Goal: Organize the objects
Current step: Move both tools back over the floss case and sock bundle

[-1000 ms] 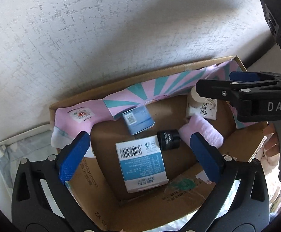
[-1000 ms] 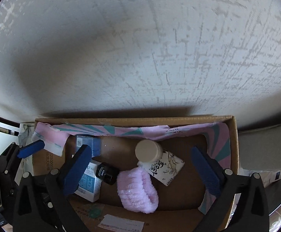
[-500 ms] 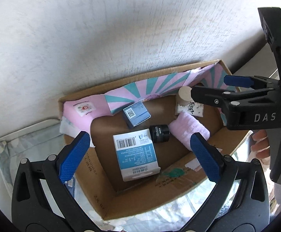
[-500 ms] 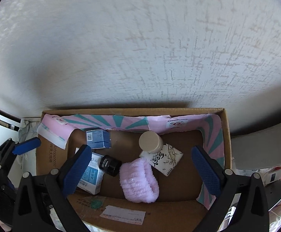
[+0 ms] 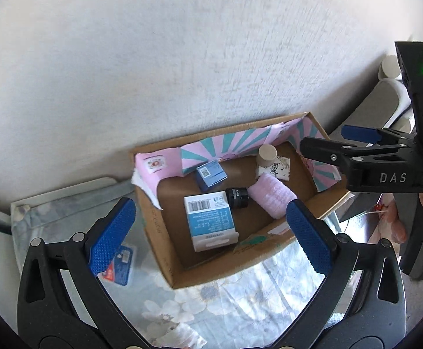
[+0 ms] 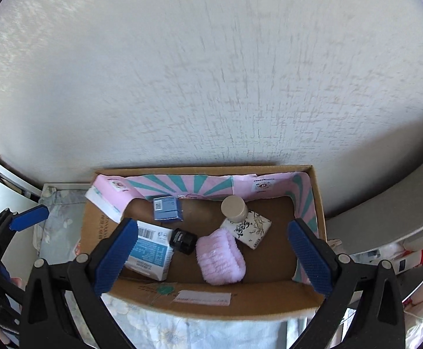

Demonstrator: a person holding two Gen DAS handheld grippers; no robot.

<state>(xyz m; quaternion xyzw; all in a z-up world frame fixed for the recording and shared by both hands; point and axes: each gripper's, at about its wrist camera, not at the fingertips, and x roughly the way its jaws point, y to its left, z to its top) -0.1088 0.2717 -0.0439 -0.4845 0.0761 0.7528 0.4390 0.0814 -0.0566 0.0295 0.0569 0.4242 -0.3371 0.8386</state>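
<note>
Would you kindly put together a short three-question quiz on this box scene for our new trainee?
1. True or false: the left gripper and the right gripper are both open and hold nothing.
2. Which item touches the black jar in the cardboard box? A) the beige-capped bottle B) the blue and white carton C) the patterned packet
3. Fill in: the fluffy roll beside the black jar is ____ in colour.

Key: 1 true; 2 B; 3 pink.
</note>
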